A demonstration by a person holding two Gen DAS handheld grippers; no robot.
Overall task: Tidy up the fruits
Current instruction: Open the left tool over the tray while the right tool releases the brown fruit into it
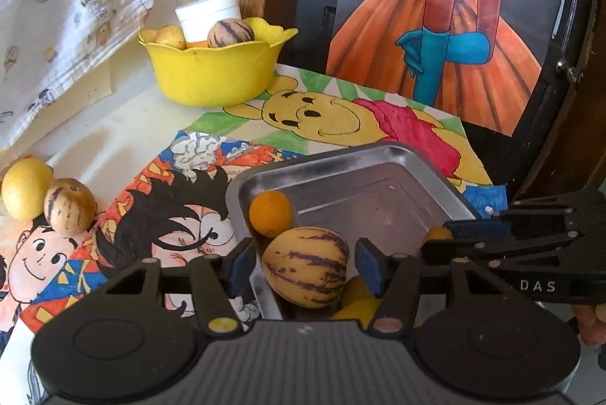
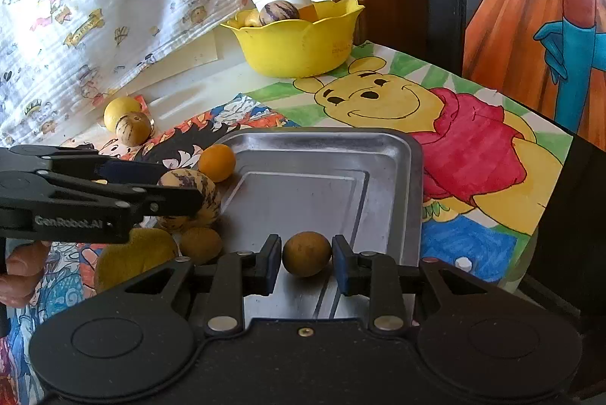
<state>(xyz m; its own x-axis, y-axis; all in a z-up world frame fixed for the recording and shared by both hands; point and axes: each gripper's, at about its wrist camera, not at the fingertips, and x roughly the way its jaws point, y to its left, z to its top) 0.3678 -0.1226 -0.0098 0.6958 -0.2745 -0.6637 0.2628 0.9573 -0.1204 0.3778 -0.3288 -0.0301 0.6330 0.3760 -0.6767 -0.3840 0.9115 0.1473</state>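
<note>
Both grippers are working over the tray point(image 2: 397, 155): left gripper point(image 1: 303, 266) standing open around a striped melon point(image 1: 306, 266), right gripper point(image 2: 306, 263) barely clear of a brown fruit point(image 2: 306, 253); two fruits point(image 1: 45, 200) are waiting on the surface.

Left gripper point(image 1: 301, 266) open around striped melon point(image 1: 306, 266) in metal tray point(image 1: 341, 158) — orange fruit point(image 1: 270, 213) just behind.

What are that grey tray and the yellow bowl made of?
The tray looks like metal, probably steel or aluminium: its brushed silver surface gives dull reflections. The yellow bowl seems to be moulded plastic: it has one even, matte colour and a scalloped rim.
</note>
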